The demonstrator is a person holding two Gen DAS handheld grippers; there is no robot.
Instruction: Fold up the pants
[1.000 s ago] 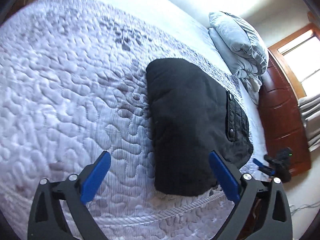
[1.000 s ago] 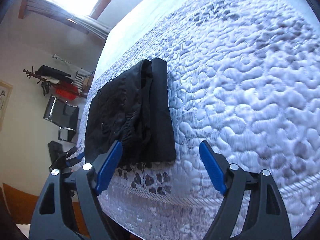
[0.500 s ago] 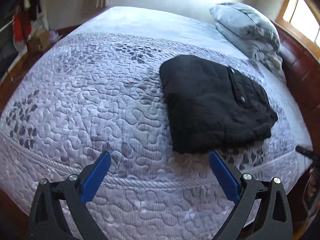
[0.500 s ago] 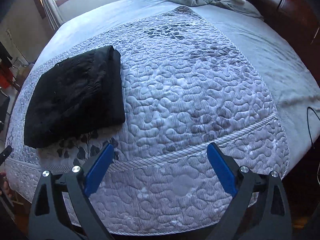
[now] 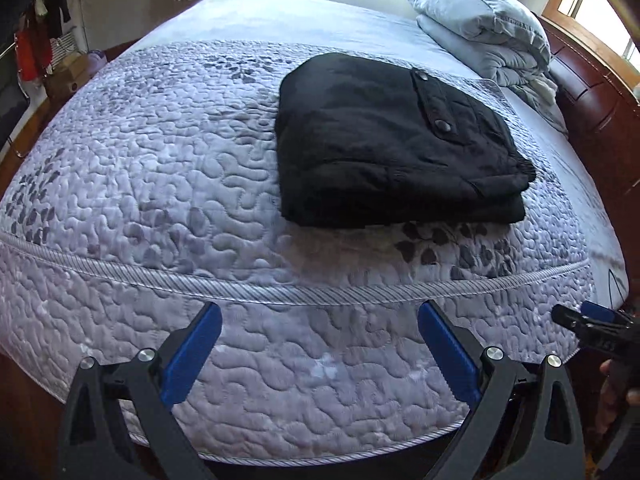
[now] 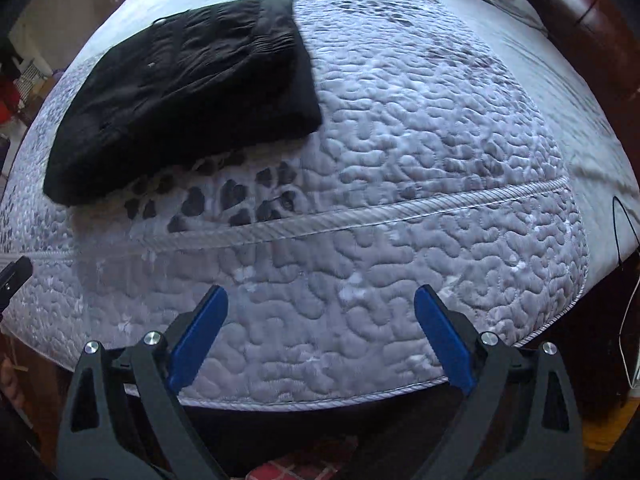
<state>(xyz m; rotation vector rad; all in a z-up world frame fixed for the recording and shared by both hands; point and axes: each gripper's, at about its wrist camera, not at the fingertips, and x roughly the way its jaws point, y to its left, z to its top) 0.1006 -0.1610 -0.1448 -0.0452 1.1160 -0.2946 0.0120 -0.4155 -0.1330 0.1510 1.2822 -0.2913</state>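
Observation:
Black pants [image 5: 392,144] lie folded into a thick rectangle on the quilted grey bedspread [image 5: 160,184], a buttoned pocket flap facing up. In the right wrist view the same pants [image 6: 188,84] sit at the upper left. My left gripper [image 5: 320,316] hangs open over the bed's near edge, well short of the pants, nothing between its blue pads. My right gripper [image 6: 320,300] is open too, over the mattress side, apart from the pants. The right gripper's tip [image 5: 588,320] shows at the right edge of the left wrist view.
Folded pale-blue bedding [image 5: 480,28] is stacked at the head of the bed against a dark wooden headboard [image 5: 592,92]. A thin cable [image 6: 624,216] trails over the bed's right corner. Clothes and boxes [image 5: 44,52] stand beside the bed's far left.
Both grippers have pulled back from the folded pants toward the bed's near edge, so more of the bed shows. The pants lie still. The right gripper's fingers have spread a little wider.

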